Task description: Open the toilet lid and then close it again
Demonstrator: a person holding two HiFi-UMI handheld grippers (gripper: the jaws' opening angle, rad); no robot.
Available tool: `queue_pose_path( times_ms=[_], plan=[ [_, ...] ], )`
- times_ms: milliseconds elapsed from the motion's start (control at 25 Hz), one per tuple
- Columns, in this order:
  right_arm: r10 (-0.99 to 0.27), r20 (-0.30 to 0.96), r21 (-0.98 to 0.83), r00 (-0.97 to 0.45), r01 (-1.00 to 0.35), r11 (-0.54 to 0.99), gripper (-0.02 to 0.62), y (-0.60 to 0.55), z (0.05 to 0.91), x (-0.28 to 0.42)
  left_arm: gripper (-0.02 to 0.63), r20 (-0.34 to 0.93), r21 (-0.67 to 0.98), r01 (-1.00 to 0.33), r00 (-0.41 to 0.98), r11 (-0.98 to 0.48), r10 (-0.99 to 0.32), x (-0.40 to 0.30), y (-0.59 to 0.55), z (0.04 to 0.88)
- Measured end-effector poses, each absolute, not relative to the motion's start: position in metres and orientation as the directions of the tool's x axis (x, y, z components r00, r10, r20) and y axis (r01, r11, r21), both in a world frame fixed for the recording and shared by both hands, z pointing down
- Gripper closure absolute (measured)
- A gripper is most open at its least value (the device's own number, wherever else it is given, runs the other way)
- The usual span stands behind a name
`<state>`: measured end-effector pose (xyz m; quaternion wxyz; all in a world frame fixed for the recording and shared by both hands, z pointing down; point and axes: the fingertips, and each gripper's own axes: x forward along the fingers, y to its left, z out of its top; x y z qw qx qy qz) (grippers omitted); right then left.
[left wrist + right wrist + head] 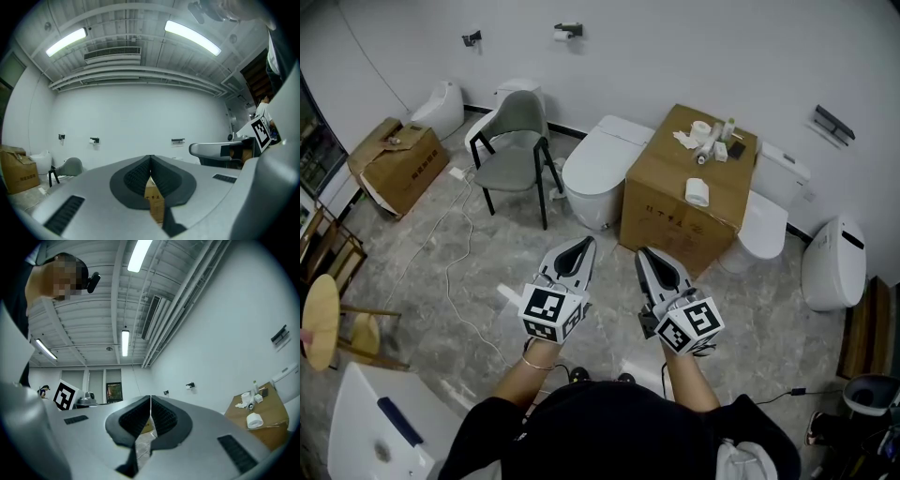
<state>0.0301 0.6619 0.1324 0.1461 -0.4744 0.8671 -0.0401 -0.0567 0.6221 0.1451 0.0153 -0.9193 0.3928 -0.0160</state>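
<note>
A white toilet [598, 167] with its lid down stands by the far wall, partly behind a tall cardboard box [684, 187]. A second white toilet [766, 217] sits to the right of that box. Both grippers hover side by side over the floor in front of me, well short of either toilet. The left gripper [584, 243] [150, 158] has its jaws together with nothing between them. The right gripper [643, 253] [150, 399] is likewise shut and empty, tilted slightly upward. Neither touches anything.
A grey chair [514, 141] stands left of the toilet, with another cardboard box [398, 161] further left. Paper rolls [697, 192] and small items lie on the tall box. A wall-type toilet [834, 262] is at the right, a white fixture [380, 436] at lower left, and cables [455, 262] cross the floor.
</note>
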Motion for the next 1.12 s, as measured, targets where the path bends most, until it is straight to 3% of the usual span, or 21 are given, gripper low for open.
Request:
queue_pose_path(
  times_ms=[1120],
  plan=[
    [-0.78, -0.229, -0.207, -0.582, -0.754, 0.623, 0.572, 0.694, 0.143, 0.072, 0.601, 0.052, -0.074, -0.778, 0.621, -0.624, -0.782, -0.026, 0.662, 0.151]
  ],
)
